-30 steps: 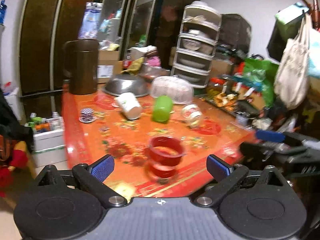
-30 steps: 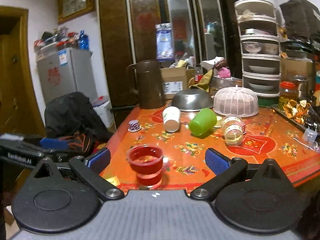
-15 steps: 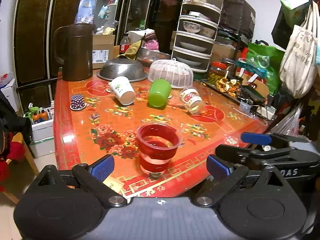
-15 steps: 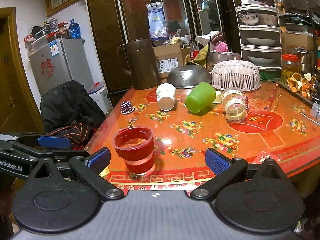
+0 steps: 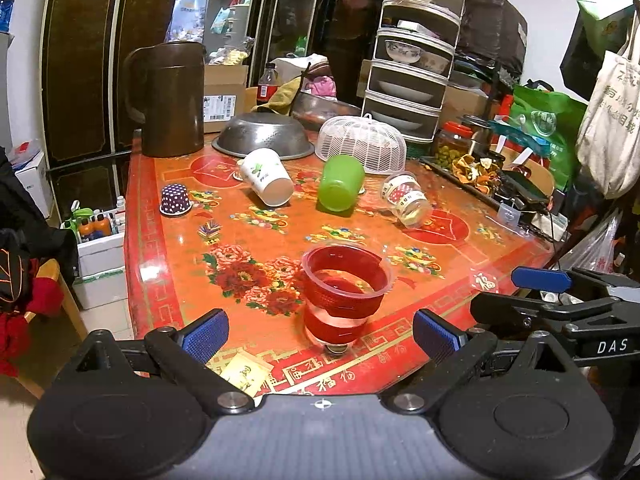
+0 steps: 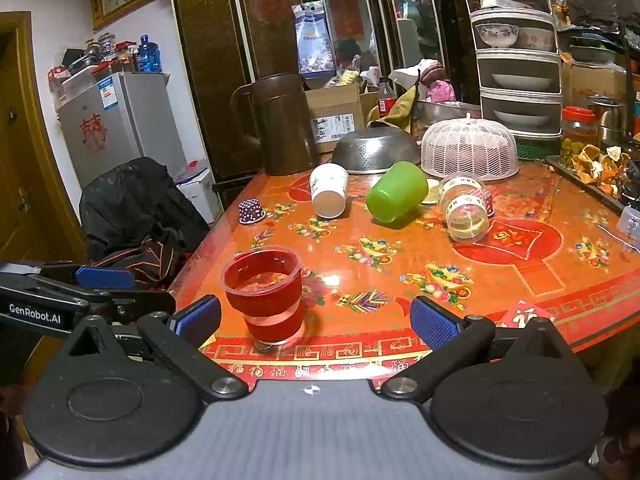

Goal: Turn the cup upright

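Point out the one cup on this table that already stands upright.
The red translucent plastic cup near the table's front edge, mouth up. The white paper cup, green plastic cup and clear patterned cup lie on their sides.

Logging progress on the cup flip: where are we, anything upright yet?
Done: the red cup stands upright near the front table edge, free of both grippers. In hand: nothing; the left gripper and the right gripper are both open and empty. Left: the white paper cup, the green cup and the clear cup lie on their sides farther back.
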A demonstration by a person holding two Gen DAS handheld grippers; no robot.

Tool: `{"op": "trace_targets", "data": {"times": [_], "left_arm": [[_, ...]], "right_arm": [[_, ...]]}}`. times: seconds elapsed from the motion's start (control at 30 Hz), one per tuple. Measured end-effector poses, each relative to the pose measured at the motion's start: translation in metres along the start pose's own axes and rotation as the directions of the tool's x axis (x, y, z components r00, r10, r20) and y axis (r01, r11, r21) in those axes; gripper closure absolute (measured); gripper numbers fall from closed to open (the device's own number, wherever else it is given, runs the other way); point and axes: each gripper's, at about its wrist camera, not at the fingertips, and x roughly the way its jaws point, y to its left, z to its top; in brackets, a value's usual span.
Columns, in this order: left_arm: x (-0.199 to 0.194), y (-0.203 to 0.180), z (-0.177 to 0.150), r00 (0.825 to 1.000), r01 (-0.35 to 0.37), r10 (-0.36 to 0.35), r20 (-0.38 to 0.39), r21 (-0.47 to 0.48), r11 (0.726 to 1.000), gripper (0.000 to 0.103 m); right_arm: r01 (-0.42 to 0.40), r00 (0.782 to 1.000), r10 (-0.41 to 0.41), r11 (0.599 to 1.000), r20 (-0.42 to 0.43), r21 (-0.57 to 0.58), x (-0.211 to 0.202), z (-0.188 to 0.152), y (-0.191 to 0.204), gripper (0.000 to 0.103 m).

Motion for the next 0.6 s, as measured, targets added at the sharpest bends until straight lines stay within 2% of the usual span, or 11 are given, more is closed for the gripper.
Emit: {"op": "trace_targets", "data": {"times": [0.6], "left_arm": [[0.0021, 0.0015, -0.0001, 1.0, 0.008, -0.008, -0.006, -0.016, 1.0, 0.003]], "right_arm": [[-0.021, 1.0, 0.021, 1.0, 0.002, -0.005, -0.0015, -0.0003, -0.0022, 0.001]]}}
